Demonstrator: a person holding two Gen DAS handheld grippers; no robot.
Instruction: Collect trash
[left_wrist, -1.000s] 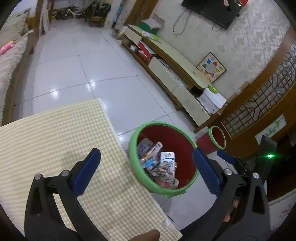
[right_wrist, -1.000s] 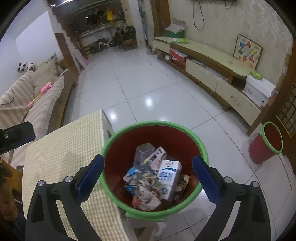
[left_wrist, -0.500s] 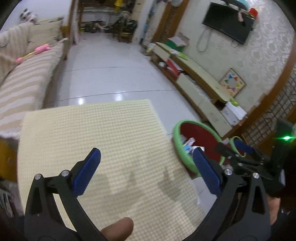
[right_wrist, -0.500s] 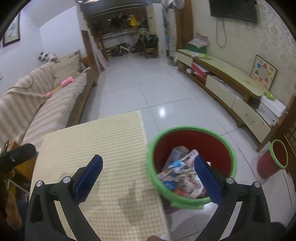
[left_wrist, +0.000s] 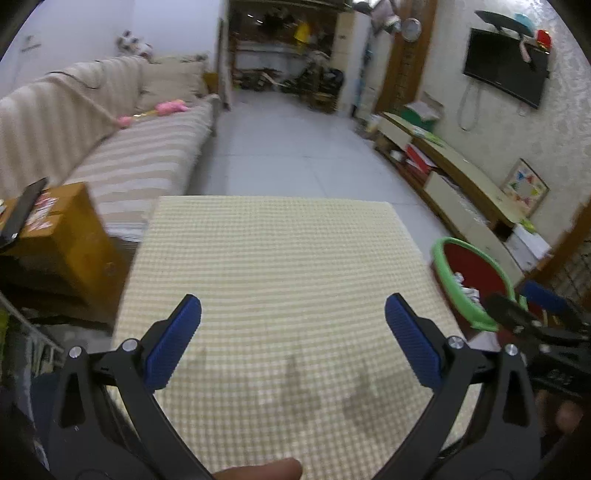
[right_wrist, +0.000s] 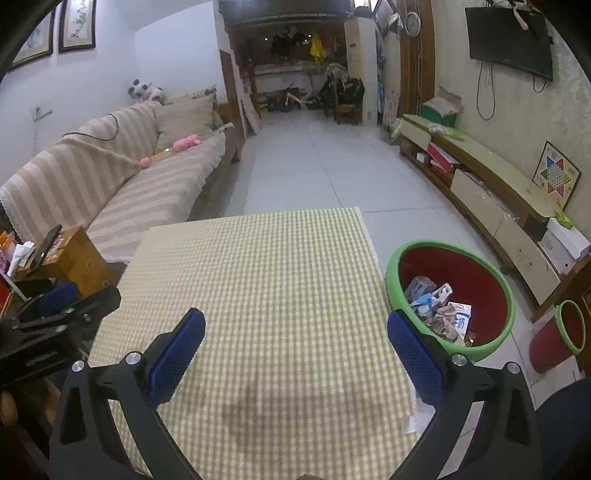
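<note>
Both tongs (right_wrist: 295, 350) gape empty, trash (right_wrist: 439, 310) binned rightward.

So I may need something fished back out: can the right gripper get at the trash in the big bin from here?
Probably yes. The right gripper is open and empty, and the bin stands uncovered beside the table, nothing between.

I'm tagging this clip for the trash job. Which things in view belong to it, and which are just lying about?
Part of the job:
- red bin with green rim, beside the table
- cartons and wrappers inside it
- left gripper and right gripper, both open, holding nothing
- checked tablecloth

Lying about:
- pink toy on the striped sofa
- smaller red bin
- Chinese checkers board
</note>
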